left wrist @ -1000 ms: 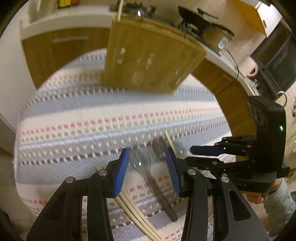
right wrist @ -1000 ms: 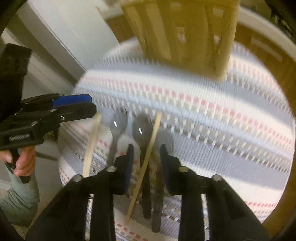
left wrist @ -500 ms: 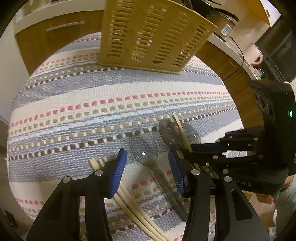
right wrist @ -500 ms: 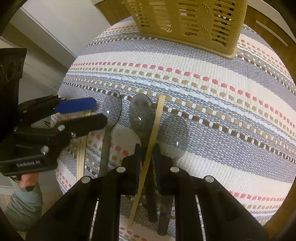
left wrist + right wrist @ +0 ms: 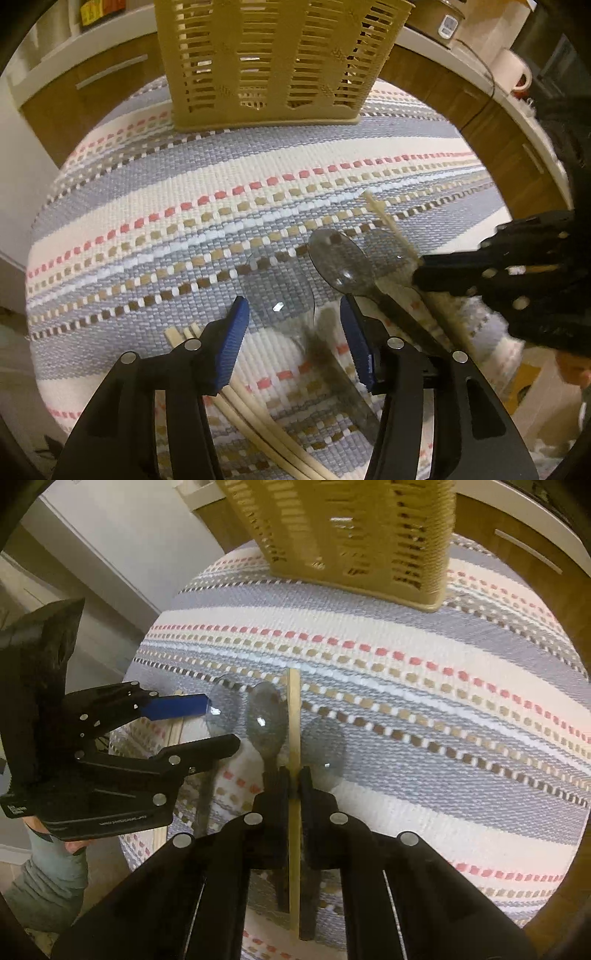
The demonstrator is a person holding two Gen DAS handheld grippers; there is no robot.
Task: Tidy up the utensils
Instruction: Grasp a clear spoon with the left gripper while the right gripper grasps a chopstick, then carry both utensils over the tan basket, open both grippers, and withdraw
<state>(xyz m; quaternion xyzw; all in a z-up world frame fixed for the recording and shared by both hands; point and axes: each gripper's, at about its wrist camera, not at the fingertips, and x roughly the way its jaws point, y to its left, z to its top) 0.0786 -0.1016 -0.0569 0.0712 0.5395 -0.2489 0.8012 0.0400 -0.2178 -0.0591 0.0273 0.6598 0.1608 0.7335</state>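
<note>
Three clear grey plastic spoons lie side by side on the striped cloth. My left gripper [image 5: 295,334] straddles the neck of the leftmost spoon [image 5: 280,301], its blue pads clear of the spoon and its jaws opening. The middle spoon [image 5: 266,723] and the right spoon [image 5: 327,746] lie on either side of a wooden chopstick [image 5: 294,720]. My right gripper [image 5: 294,781] is shut on that chopstick. In the right wrist view, the left gripper [image 5: 223,723] hovers over the leftmost spoon [image 5: 221,709]. More chopsticks [image 5: 255,421] lie under my left fingers.
A tan slotted utensil basket [image 5: 273,62] stands upright at the far edge of the striped cloth [image 5: 184,184]. Wooden cabinets [image 5: 92,88] and a white counter ring the table. A sleeve and hand [image 5: 48,867] hold the left gripper.
The right jaws have shut on the chopstick between the spoons. The left gripper has come down closer to the leftmost spoon, and its jaws have widened a little.
</note>
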